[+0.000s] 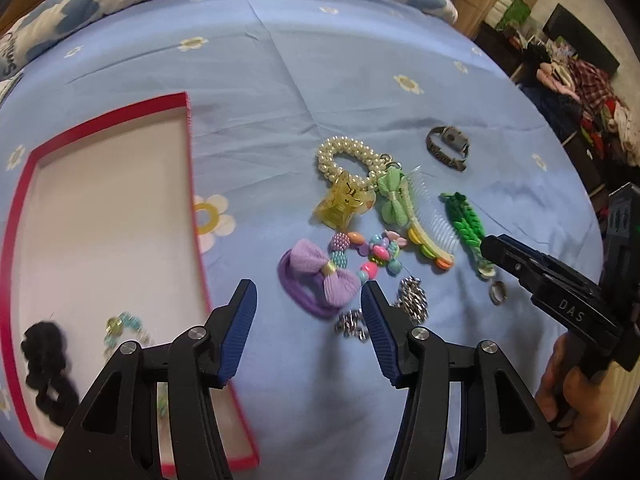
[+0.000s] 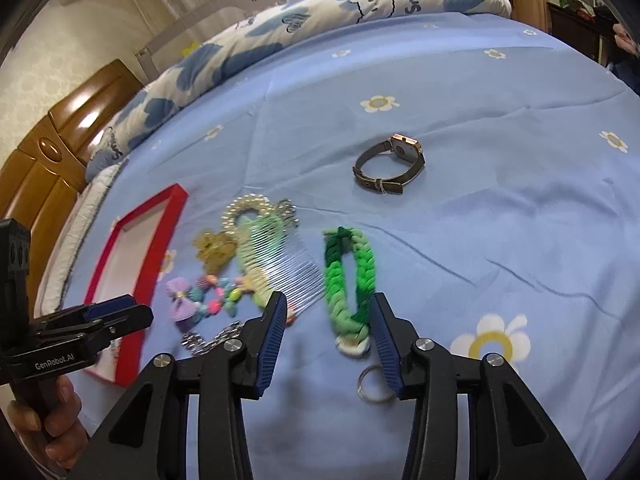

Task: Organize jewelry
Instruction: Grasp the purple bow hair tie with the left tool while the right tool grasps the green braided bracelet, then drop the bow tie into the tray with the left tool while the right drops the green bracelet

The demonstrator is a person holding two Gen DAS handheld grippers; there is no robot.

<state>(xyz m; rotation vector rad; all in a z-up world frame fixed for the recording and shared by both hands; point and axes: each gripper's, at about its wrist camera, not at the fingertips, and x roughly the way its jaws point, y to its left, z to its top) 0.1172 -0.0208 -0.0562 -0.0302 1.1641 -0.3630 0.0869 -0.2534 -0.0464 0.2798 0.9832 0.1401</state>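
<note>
A red-rimmed box [image 1: 188, 128] lies at the left on the blue sheet, holding a black scrunchie [image 1: 44, 364] and a pale bead bracelet [image 1: 124, 326]. Right of it lie a purple bow tie [image 1: 320, 280], pearl bracelet [image 1: 344, 156], yellow claw clip [image 1: 344, 204], bead bracelet [image 1: 372, 252], comb [image 1: 432, 216], green braided band [image 1: 468, 228], chain [image 1: 412, 300], ring [image 1: 498, 292] and watch [image 1: 448, 146]. My left gripper [image 1: 308, 294] is open, just before the purple bow. My right gripper [image 2: 330, 316] is open over the green band's [image 2: 348, 276] near end, beside the ring [image 2: 374, 386].
A patterned quilt [image 2: 280, 28] is bunched along the far edge of the bed. A wooden headboard [image 2: 52, 148] stands at the left. Clutter and clothes [image 1: 580, 92] lie off the bed's right side. The watch [image 2: 390, 164] sits apart, farther back.
</note>
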